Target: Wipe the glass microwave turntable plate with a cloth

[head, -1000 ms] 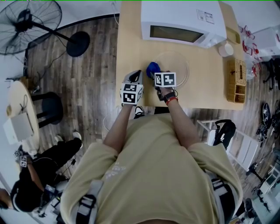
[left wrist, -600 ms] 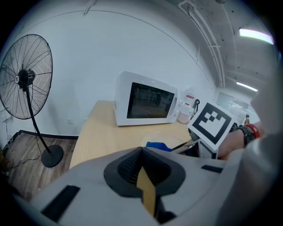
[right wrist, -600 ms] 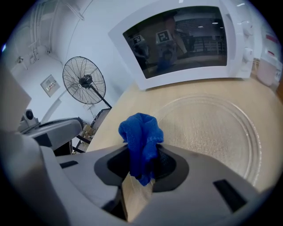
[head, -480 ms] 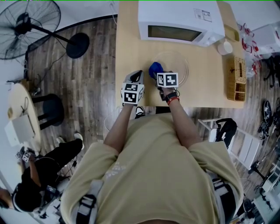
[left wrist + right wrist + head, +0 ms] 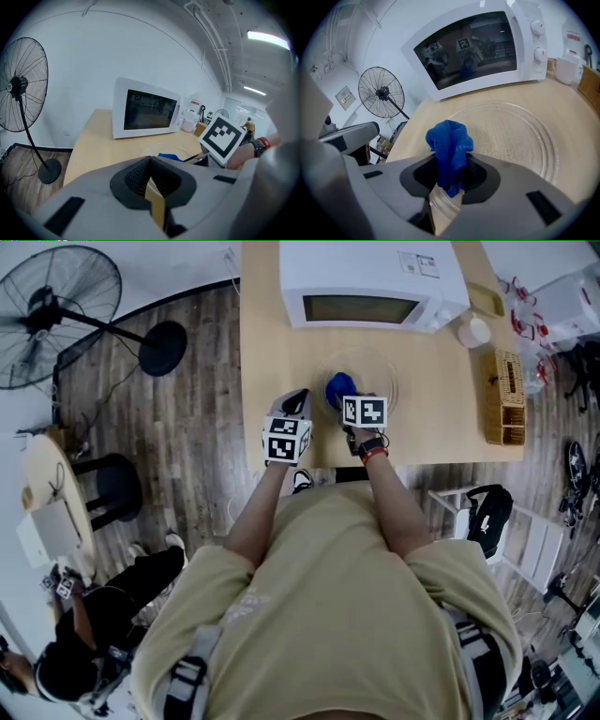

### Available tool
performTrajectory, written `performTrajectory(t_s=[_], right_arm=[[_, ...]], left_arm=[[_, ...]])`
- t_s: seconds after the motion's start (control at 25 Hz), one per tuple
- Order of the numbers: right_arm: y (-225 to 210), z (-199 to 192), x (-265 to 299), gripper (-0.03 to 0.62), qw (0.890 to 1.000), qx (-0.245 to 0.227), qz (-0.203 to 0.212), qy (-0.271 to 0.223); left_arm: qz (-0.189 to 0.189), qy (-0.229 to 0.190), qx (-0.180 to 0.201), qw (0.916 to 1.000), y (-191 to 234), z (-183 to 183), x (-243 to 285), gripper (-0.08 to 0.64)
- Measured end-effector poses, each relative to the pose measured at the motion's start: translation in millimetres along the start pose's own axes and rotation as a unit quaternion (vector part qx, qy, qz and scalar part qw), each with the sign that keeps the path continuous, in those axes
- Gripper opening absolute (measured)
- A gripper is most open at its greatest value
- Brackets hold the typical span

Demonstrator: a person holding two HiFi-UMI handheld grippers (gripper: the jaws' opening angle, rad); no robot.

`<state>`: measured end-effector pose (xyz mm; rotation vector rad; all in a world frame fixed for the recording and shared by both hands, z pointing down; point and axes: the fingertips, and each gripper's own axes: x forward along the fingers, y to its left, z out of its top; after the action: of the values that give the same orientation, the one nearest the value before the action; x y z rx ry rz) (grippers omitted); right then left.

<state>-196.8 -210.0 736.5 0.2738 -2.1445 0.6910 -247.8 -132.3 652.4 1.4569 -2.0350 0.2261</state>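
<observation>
The crumpled blue cloth [image 5: 339, 387] has crept further onto the round clear glass turntable plate [image 5: 380, 376] since a second ago; the left hand-held gripper [image 5: 298, 401] waits closed and empty just left of its rim, while the right hand-held gripper [image 5: 345, 397], clamped on the cloth, has most of the plate ahead and to its right.

A dark wooden plank floor [image 5: 197, 427] surrounds the light wooden table [image 5: 272, 343]; a black standing fan [image 5: 47, 306] stands near the white wall [image 5: 93, 65].
</observation>
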Motion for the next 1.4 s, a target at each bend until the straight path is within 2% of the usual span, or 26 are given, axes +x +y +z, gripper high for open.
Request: performTrajectory(t_s=[0.2,1.4], right_arm=[[-13.3,-0.3,-7.1,0.127,1.000,0.013,-0.009,-0.008],[-104.4,-3.6,-52.5,0.129,0.993,0.090,-0.074,-0.031]], left_arm=[[-0.012,-0.009,0.005,0.9999,-9.3,12.7,4.4,0.018],[-0.057,0.009,0.021,0.9981,-48.5,11.2,45.9,0.018]])
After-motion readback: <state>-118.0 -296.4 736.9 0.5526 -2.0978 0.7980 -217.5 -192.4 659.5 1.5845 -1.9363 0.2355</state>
